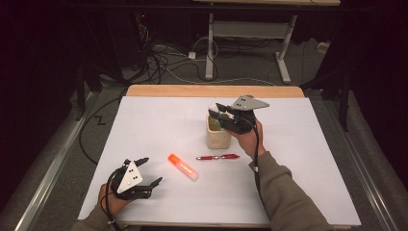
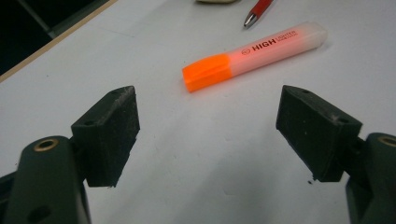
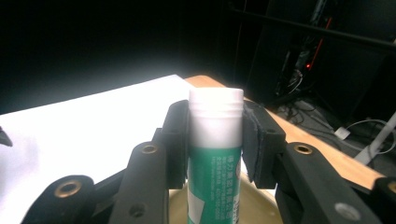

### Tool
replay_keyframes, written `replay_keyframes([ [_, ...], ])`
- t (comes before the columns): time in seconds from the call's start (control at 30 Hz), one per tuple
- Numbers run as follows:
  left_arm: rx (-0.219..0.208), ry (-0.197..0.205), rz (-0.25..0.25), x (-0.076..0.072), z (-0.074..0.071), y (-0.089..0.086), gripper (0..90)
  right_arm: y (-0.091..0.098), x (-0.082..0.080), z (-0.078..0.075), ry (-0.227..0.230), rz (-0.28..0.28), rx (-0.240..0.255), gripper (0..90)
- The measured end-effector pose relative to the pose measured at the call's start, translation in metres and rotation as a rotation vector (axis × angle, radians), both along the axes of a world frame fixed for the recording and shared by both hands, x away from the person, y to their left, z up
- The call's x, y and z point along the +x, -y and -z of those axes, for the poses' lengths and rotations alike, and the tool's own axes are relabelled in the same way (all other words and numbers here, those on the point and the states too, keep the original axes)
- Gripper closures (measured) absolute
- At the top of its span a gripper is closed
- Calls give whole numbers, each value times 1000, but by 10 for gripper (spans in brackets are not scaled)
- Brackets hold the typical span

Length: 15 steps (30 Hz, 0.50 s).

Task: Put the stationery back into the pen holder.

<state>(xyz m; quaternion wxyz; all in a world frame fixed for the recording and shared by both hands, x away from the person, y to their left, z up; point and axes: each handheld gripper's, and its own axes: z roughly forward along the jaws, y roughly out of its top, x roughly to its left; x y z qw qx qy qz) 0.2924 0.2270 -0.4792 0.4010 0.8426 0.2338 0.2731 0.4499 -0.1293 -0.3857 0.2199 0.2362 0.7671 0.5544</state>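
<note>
Firmly, right tool [image 3: 215, 135] clamps a green-white glue stick [image 3: 215, 154] above the cup [image 1: 217, 137]; left tool [image 2: 208, 135] gapes wide, empty.

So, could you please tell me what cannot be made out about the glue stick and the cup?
- Glue stick: lower end cut off by the bottom edge, right gripper view; tiny and hidden by the right gripper, high view.
- Cup: inside hidden by that gripper, high view.
- Glue stick label: print too small.

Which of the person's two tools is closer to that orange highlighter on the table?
The left. The left tool sits open just short of the orange highlighter, which lies ahead of its jaws. The right tool is farther off, above the cup, gripping a glue stick.
</note>
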Motion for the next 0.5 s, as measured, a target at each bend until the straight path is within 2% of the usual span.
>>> replay_keyframes([
  [0.5, 12, -2, 8, 0, 1, 2, 209, 14, -5, 19, -34, 5, -44, 651],
])
